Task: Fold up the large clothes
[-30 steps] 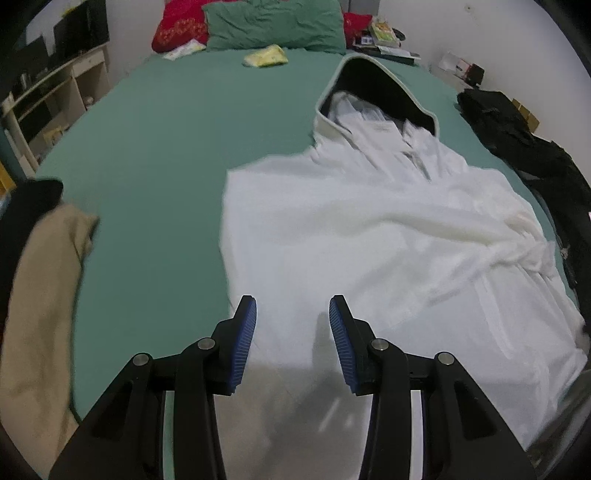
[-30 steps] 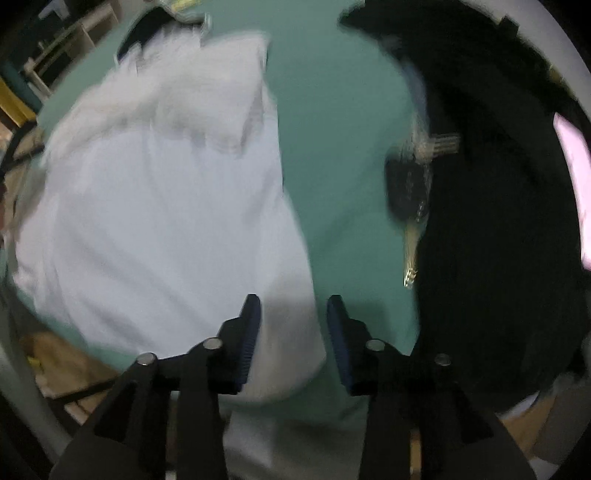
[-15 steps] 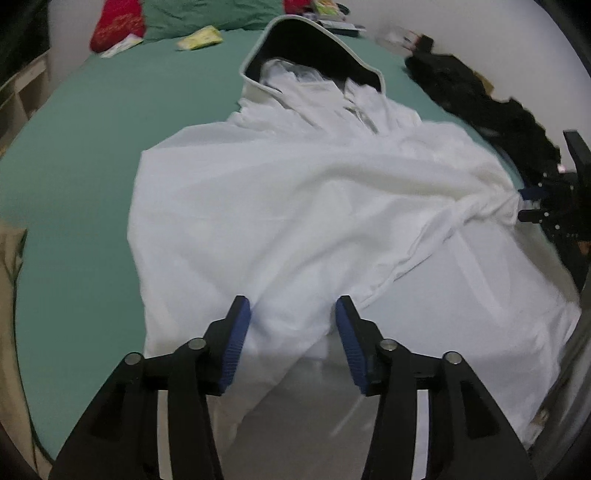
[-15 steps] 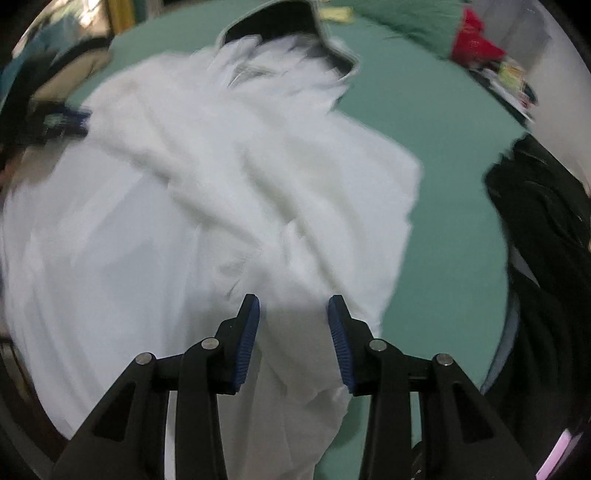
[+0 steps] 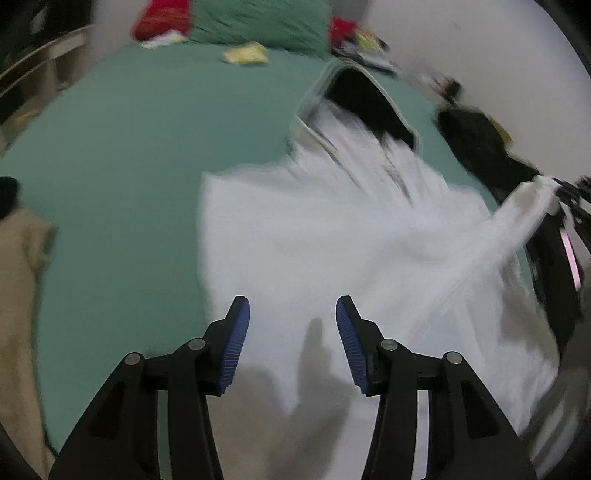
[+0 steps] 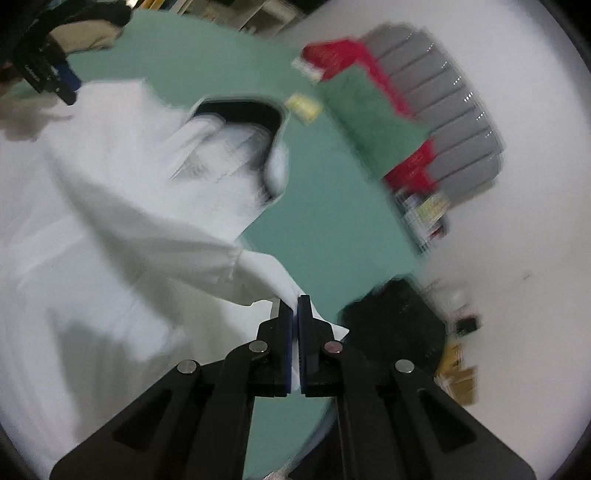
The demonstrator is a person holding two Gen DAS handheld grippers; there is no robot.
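Your right gripper (image 6: 294, 306) has its jaws clamped on the sleeve (image 6: 207, 240) of the white hoodie (image 5: 332, 236); white cloth shows squeezed between the blue pads (image 6: 289, 347). Those jaws have just closed on it: half a second ago they stood apart over the cloth. In the left view the sleeve now rises off the hoodie toward the right gripper at the frame's right edge, pulled into a taut band, where before it lay bunched on the body.

Your left gripper (image 5: 292, 317) hovers over the hoodie's lower hem, jaws apart, nothing between them. They have opened a little over the last second.

The hoodie lies spread on the green bed (image 5: 122, 155), hood (image 5: 362, 96) with its dark lining toward the pillows (image 5: 258, 18). No container holds any of the clothes: a black garment (image 5: 480, 147) sits on the bed's right edge, a tan one (image 5: 22, 280) at the left edge.

The left view has swung since half a second ago: the hoodie sits further right in it and the tan garment shows more fully. Both views are blurred, the right one also tilted.
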